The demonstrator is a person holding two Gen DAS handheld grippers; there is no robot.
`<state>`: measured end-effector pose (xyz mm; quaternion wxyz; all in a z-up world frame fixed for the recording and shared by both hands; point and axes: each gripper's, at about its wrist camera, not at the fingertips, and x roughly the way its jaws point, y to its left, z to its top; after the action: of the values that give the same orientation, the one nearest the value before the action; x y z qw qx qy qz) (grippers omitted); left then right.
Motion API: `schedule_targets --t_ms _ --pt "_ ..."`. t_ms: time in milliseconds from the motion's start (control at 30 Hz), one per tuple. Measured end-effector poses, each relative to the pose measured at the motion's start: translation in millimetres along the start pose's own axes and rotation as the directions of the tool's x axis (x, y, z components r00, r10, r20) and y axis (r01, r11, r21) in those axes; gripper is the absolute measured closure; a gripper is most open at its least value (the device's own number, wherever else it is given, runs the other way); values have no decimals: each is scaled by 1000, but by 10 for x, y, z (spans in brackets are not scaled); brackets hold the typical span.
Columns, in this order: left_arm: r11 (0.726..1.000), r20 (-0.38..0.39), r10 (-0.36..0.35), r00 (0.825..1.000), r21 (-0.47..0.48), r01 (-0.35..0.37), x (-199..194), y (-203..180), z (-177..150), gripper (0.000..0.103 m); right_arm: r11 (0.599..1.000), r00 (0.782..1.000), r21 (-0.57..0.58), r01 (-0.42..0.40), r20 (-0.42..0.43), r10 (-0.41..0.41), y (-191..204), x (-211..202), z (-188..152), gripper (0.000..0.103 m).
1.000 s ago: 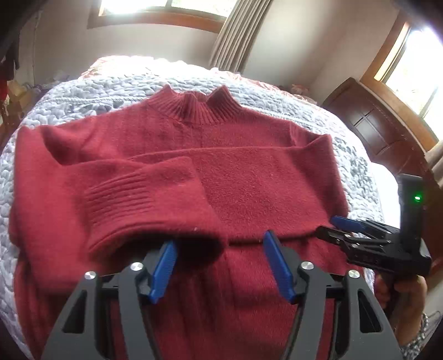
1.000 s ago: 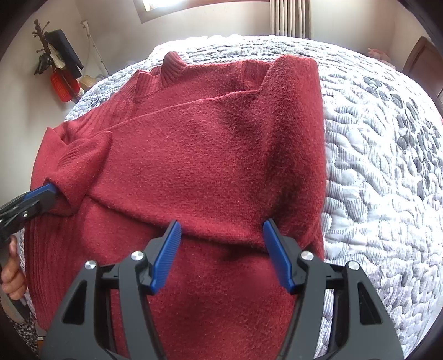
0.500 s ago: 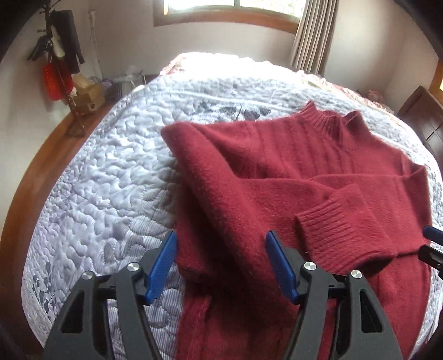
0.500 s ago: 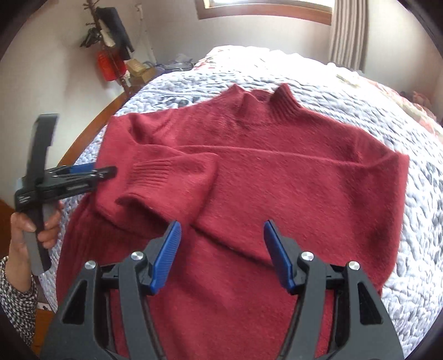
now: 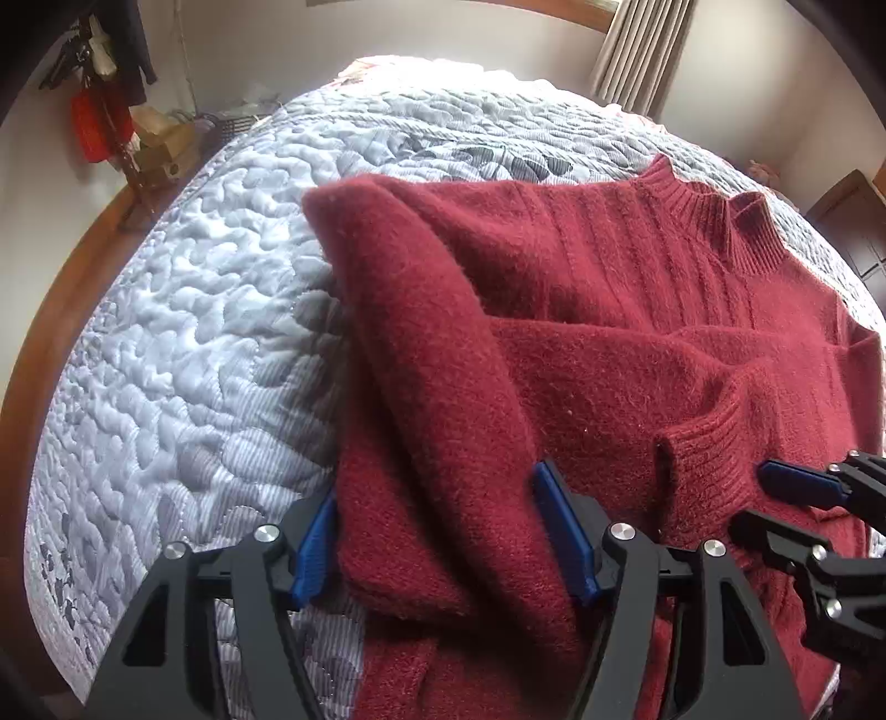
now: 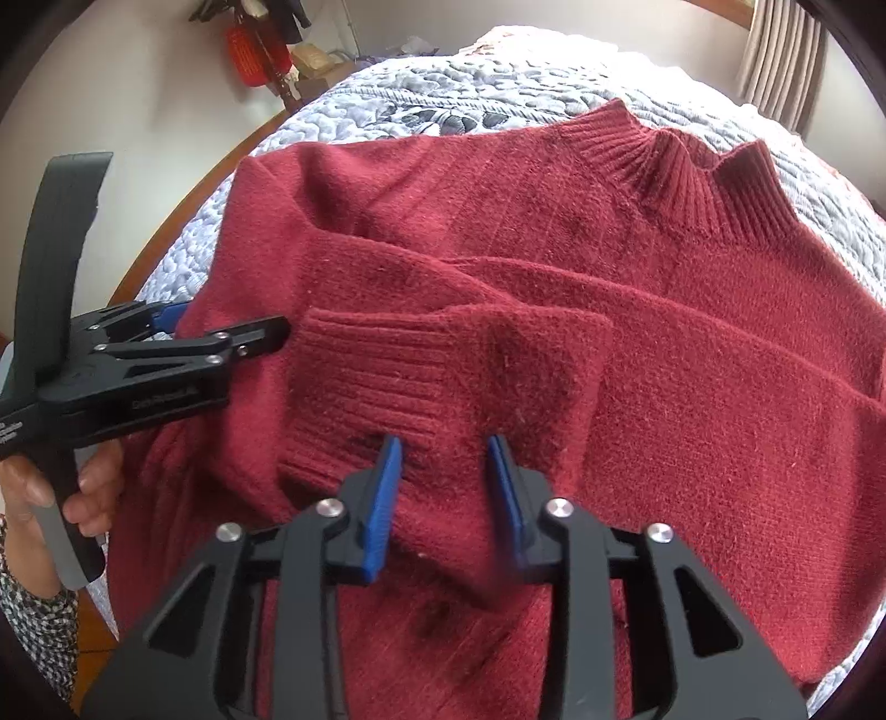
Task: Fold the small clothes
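A dark red knit sweater (image 5: 581, 310) lies face up on the quilted bed, collar (image 6: 692, 171) at the far end. One sleeve is folded across the chest, and its ribbed cuff (image 6: 376, 382) ends near the left side. My left gripper (image 5: 440, 540) is open and straddles the sweater's folded left edge. Seen from the right wrist, the left gripper (image 6: 227, 327) sits just left of the cuff. My right gripper (image 6: 446, 493) hovers at the cuff's lower edge with its jaws about half closed and knit between the pads. From the left wrist view, the right gripper (image 5: 753, 501) touches the cuff.
The grey-white quilt (image 5: 183, 343) shows bare to the left of the sweater, bounded by a wooden bed frame (image 5: 50, 310). A coat stand with red items (image 6: 255, 50) and boxes stands by the far wall. A person's hand (image 6: 83, 487) holds the left gripper's handle.
The left gripper moved in onto the sweater's left folded edge. The right gripper came forward and left to the sleeve cuff, and its jaws narrowed from wide open to about half.
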<state>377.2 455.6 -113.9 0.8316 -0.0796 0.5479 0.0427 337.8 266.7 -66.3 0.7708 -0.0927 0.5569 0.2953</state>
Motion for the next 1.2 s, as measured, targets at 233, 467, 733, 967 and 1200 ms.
schedule_targets --t_ms 233,467,733,967,1200 --pt "1000 10 -16 1000 -8 16 3 24 -32 33 985 990 162 -50 138 28 -532 -433 -194 100" --pt "1000 30 -15 999 -11 15 -18 2 -58 31 933 994 359 -24 111 -17 -1292 -630 -645 86" --pt "997 100 -67 993 -39 71 -450 205 -178 34 893 978 440 -95 209 1 -1643 -923 -895 55" --pt "1000 180 9 984 -17 -6 -808 413 -462 34 867 970 456 -199 217 108 -1791 -832 -814 47" --pt "997 204 64 977 34 -73 -894 501 -631 33 896 980 412 -167 170 104 -1621 -568 -568 80"
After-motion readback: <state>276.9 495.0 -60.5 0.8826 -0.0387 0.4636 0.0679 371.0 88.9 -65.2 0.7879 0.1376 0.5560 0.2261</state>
